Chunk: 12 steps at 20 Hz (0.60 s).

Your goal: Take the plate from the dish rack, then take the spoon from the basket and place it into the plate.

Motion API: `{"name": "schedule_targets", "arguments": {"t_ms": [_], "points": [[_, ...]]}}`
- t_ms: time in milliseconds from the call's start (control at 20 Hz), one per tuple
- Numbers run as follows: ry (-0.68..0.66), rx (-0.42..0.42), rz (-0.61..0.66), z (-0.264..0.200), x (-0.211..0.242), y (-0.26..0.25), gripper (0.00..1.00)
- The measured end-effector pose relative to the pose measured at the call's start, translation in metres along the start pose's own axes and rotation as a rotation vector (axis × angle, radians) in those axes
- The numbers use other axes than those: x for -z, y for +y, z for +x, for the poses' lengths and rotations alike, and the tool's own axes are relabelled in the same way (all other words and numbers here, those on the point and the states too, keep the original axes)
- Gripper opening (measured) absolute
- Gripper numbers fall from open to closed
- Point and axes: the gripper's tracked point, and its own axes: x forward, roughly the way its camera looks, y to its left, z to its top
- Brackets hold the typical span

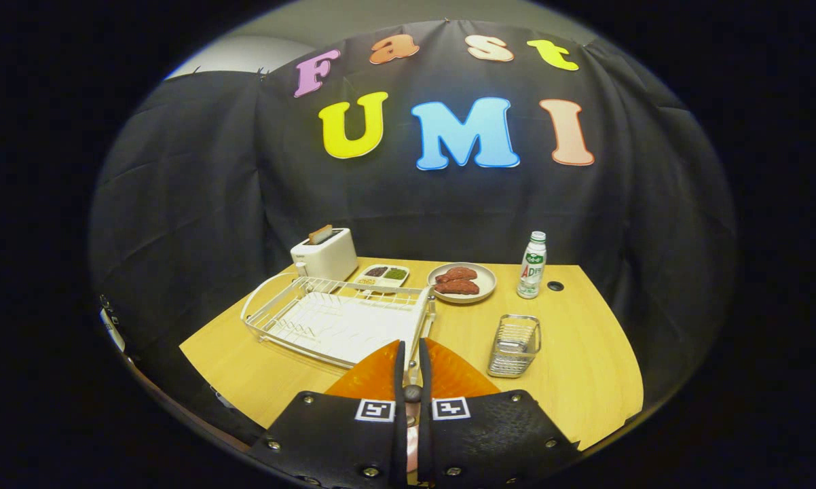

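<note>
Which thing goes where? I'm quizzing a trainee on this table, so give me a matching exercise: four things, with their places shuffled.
1 toaster
2 bottle
3 basket
4 orange plate

a under the gripper, which is shut on the spoon
b behind the dish rack
c beside the plate of meat
d between bottle and orange plate

Pairs: 1b, 2c, 3d, 4a
</note>
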Motion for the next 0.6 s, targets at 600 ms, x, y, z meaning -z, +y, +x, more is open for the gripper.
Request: {"name": "schedule_targets", "arguments": {"t_ms": [600], "points": [[0.045,-0.161,-0.068,0.034,0.013,0.077,0.07]]}}
